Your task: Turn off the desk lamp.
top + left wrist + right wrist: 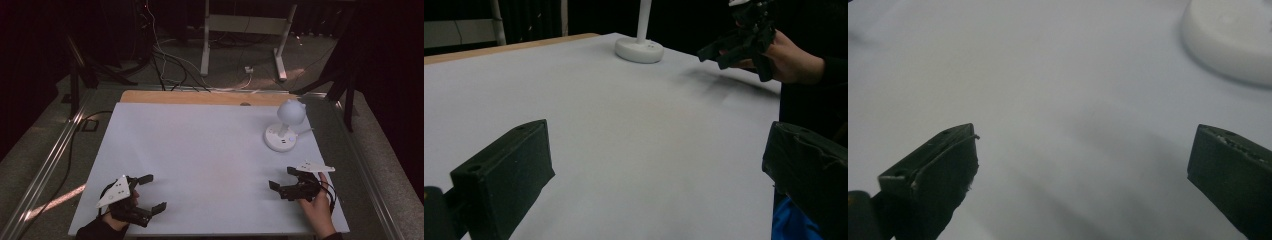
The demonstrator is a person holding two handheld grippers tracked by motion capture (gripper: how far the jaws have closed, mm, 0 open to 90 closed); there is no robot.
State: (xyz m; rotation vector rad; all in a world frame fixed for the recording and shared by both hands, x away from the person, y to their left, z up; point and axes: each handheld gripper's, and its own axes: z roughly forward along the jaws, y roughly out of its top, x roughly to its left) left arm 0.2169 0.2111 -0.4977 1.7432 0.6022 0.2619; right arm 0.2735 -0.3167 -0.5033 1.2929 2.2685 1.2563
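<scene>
Right claw (283, 178): jaws wide, empty, nearest small white round-based plastic desk lamp (281, 136), apparently staged for reach | left claw (152, 193): wide, empty, idle on white bench (200, 160).

The left hand-held gripper (152, 192) and right hand-held gripper (281, 177) rest on the white worktop (200, 160), jaws spread wide and empty. A white lamp (284, 127) stands just beyond the right one.
</scene>
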